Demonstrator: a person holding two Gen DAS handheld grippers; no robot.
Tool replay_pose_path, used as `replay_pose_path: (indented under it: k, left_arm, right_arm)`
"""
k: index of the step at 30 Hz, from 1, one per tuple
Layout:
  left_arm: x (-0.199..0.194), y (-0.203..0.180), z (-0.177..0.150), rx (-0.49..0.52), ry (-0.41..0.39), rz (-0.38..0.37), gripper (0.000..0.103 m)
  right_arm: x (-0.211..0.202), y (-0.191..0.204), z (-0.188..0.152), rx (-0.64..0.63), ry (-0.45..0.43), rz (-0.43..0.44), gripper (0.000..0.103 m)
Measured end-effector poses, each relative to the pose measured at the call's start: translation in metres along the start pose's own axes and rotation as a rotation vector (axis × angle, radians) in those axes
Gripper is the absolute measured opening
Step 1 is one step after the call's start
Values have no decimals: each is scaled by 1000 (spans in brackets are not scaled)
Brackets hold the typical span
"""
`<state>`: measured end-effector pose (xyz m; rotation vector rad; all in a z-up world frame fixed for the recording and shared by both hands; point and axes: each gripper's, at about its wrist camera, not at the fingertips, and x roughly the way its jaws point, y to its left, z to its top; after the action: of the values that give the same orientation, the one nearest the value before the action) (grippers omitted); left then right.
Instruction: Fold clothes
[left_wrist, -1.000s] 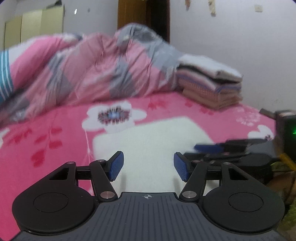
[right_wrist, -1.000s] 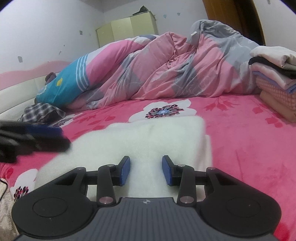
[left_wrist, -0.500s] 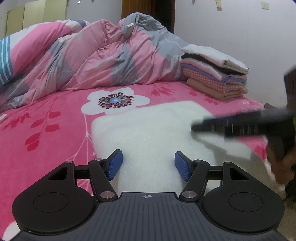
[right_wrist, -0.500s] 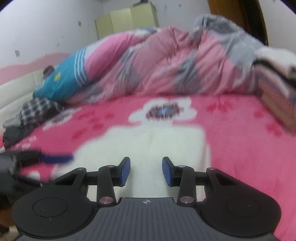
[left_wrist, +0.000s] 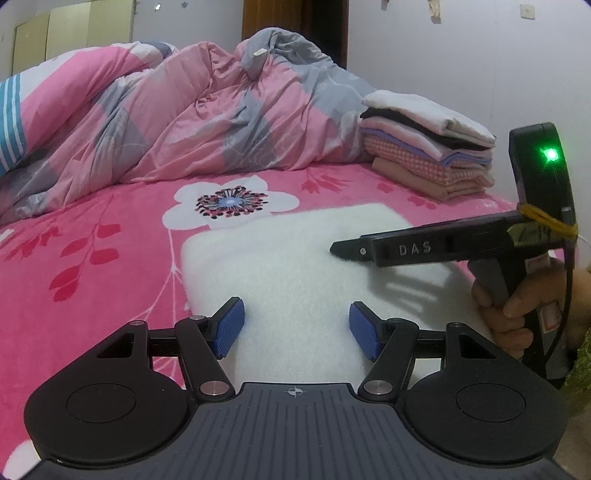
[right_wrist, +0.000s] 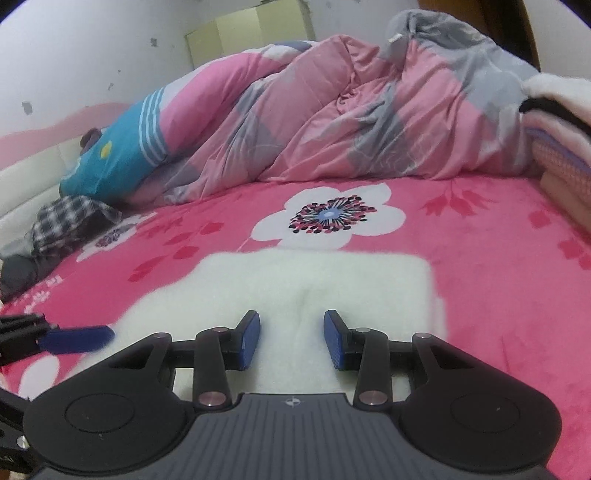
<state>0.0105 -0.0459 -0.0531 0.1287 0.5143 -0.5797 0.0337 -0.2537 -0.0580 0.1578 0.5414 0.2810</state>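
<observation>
A white fluffy garment (left_wrist: 295, 254) lies folded flat on the pink flowered bed sheet (left_wrist: 110, 229); it also shows in the right wrist view (right_wrist: 314, 280). My left gripper (left_wrist: 295, 328) is open and empty just above the garment's near left part. My right gripper (right_wrist: 291, 339) is open and empty over the garment's near edge. The right gripper's body (left_wrist: 443, 247) shows from the side in the left wrist view, above the garment's right part. A left gripper fingertip (right_wrist: 77, 338) shows at the left of the right wrist view.
A stack of folded clothes (left_wrist: 424, 144) sits at the back right of the bed. A rumpled pink and grey duvet (left_wrist: 184, 110) lies along the back. A checked cloth pile (right_wrist: 62, 225) lies at the far left. The bed's right edge is by the hand (left_wrist: 517, 310).
Both grippers have risen and pulled back slightly from the garment. The right gripper has lifted higher beside the left one. Both stay open and the garment lies unmoved.
</observation>
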Motion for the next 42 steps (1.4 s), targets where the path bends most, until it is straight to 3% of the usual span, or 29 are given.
replay_pose_path:
  k: [5, 8, 12, 15, 19, 37, 42]
  left_arm:
    - [-4, 3, 11, -13, 22, -16, 64]
    - [-8, 10, 23, -35, -4, -26, 64]
    - [0, 16, 33, -30, -12, 7, 63]
    - [21, 18, 25, -42, 65, 16, 66]
    - [24, 15, 13, -23, 29, 33, 67]
    - [21, 19, 9, -51, 17, 31, 68]
    - [21, 19, 13, -31, 34, 28, 69]
  right_arm:
    - [10, -2, 5, 5, 8, 4, 40]
    - [12, -2, 6, 7, 8, 5, 40]
    - [12, -2, 6, 8, 6, 6, 40]
    - [13, -2, 6, 9, 5, 7, 40]
    - [14, 0, 9, 5, 8, -1, 40]
    - [29, 7, 50, -27, 51, -50, 40]
    - [53, -4, 34, 0, 122, -51, 40]
